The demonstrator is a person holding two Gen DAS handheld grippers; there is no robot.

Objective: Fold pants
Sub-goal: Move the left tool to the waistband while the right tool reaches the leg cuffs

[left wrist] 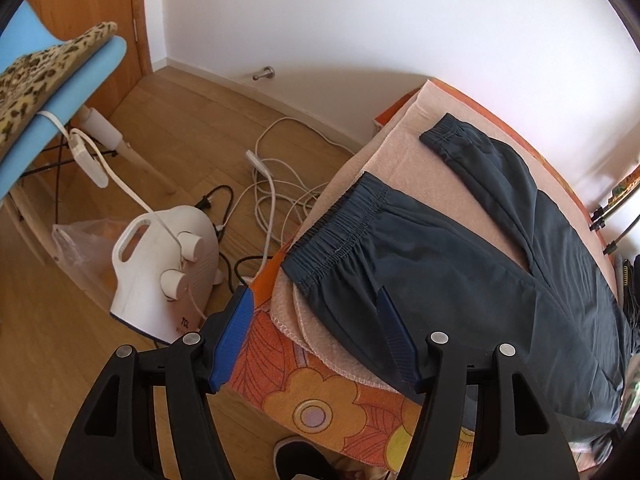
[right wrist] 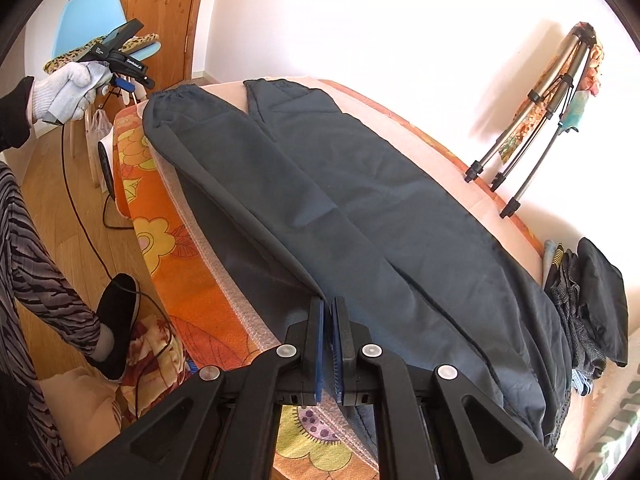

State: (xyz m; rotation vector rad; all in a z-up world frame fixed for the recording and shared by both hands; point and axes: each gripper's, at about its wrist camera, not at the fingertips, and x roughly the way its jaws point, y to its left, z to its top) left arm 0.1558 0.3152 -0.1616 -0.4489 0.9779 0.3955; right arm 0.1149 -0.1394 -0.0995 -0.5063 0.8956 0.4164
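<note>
Navy pants [right wrist: 360,208] lie flat on the bed [left wrist: 320,400], legs apart. Right gripper [right wrist: 330,344] fingers clamped on the near edge; left gripper [left wrist: 316,336] fingers apart by the cuff, w/ nothing held. Prob. first fold: left needs a cuff grab.

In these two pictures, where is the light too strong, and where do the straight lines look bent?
Right wrist view: the white wall is overexposed, and the tripod casts a soft shadow on it. Left wrist view: exposure is more even, with dark corners; the baseboard and the edge of the pants curve from fisheye distortion.
</note>
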